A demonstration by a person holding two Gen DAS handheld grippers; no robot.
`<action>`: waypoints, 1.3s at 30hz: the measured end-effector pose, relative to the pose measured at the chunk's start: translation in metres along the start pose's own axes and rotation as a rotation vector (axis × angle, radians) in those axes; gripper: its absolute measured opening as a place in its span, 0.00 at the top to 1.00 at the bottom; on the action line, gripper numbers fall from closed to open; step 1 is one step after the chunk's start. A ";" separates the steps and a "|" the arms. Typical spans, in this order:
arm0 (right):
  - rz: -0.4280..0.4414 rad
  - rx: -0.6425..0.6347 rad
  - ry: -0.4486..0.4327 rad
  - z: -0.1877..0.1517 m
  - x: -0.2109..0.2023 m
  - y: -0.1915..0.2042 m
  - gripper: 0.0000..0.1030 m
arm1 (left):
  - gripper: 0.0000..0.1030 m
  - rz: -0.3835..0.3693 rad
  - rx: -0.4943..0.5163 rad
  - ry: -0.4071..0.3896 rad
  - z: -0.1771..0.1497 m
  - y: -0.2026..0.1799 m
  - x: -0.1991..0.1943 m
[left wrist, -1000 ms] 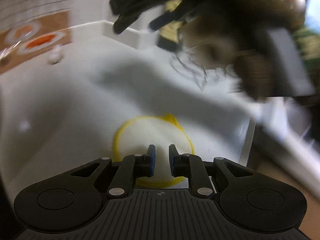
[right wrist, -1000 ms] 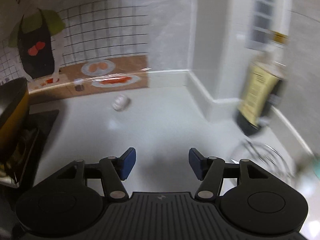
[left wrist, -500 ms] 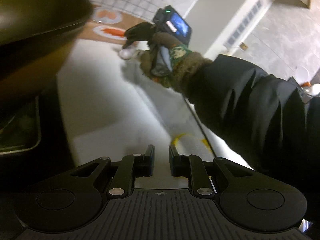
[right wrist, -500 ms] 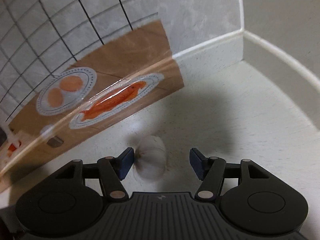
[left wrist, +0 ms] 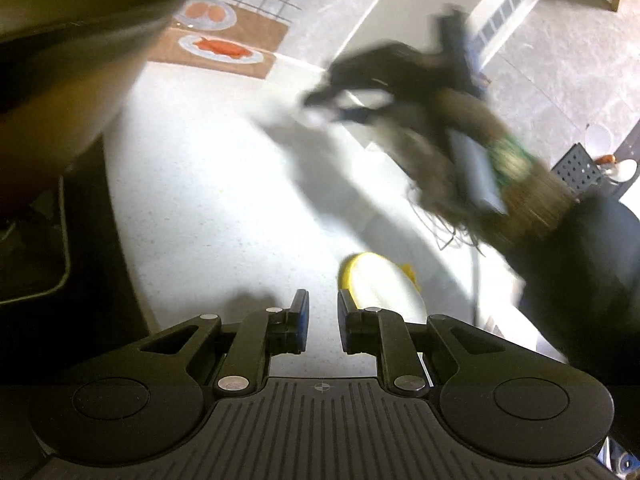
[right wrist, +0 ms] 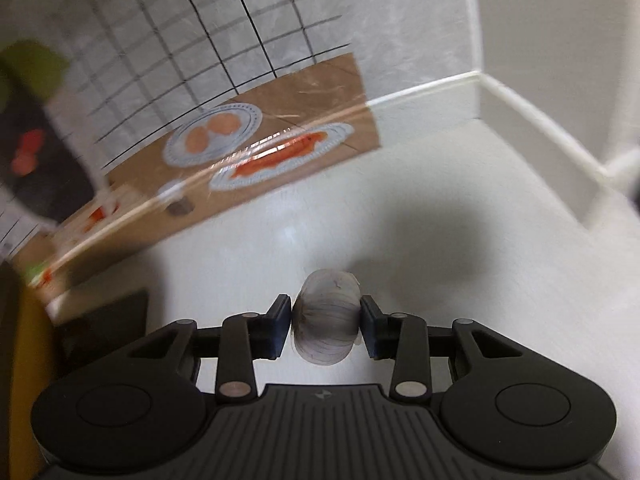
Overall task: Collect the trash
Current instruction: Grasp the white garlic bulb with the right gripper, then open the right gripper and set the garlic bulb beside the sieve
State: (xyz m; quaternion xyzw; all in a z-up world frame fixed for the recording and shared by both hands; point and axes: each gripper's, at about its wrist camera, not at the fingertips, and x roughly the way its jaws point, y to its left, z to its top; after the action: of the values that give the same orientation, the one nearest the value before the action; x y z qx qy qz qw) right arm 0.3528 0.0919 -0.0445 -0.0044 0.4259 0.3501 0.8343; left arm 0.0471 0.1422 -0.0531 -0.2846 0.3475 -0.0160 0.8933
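A whitish, papery garlic bulb (right wrist: pixel 325 322) sits between the blue pads of my right gripper (right wrist: pixel 325 326), which is shut on it just above the white counter (right wrist: pixel 420 208). In the left wrist view the right gripper (left wrist: pixel 328 110) shows blurred at mid-height, held by a gloved hand, with the pale bulb (left wrist: pixel 314 116) in it. My left gripper (left wrist: pixel 322 322) is nearly shut and empty, low over the counter (left wrist: pixel 208 200). A round white dish with a yellow rim (left wrist: pixel 380 284) lies just right of its fingertips.
A dark pan (left wrist: pixel 80 52) looms at the upper left over a black stovetop (left wrist: pixel 48 260). A tiled wall with a printed food picture (right wrist: pixel 256 140) backs the counter. A white raised ledge (right wrist: pixel 552 128) bounds the right side. The person's dark sleeve (left wrist: pixel 580 280) fills the right.
My right gripper closed on the garlic bulb and lifted back from the wall toward the right. My left gripper stayed nearly shut and swung, bringing the yellow-rimmed dish into view again.
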 end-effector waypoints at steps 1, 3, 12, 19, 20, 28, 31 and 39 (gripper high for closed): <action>-0.019 -0.016 -0.013 -0.011 -0.018 -0.005 0.65 | 0.83 -0.009 -0.002 0.003 0.000 0.000 0.003; -0.072 -0.053 -0.035 -0.038 -0.057 -0.014 0.65 | 0.83 -0.023 -0.012 0.016 0.000 -0.002 0.010; -0.252 0.028 -0.052 -0.141 -0.143 -0.054 0.65 | 0.83 0.009 0.002 0.060 0.004 -0.027 0.047; -0.210 0.081 -0.028 -0.184 -0.139 -0.069 0.65 | 0.83 0.067 0.035 0.090 0.007 -0.045 0.063; -0.201 0.082 -0.027 -0.188 -0.137 -0.069 0.65 | 0.83 0.071 0.044 0.094 0.007 -0.048 0.064; -0.164 0.032 -0.047 -0.191 -0.131 -0.064 0.64 | 0.83 0.109 0.110 0.126 0.001 -0.059 0.076; -0.158 0.022 -0.049 -0.187 -0.126 -0.063 0.63 | 0.83 0.139 0.124 0.135 0.001 -0.058 0.078; -0.199 -0.010 -0.129 -0.182 -0.155 -0.051 0.53 | 0.83 0.130 0.073 0.099 0.005 -0.040 0.063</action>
State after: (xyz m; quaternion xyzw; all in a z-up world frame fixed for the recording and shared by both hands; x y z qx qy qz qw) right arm 0.1936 -0.0923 -0.0649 -0.0285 0.3672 0.2673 0.8905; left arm 0.1051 0.0971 -0.0680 -0.2275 0.4083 0.0153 0.8839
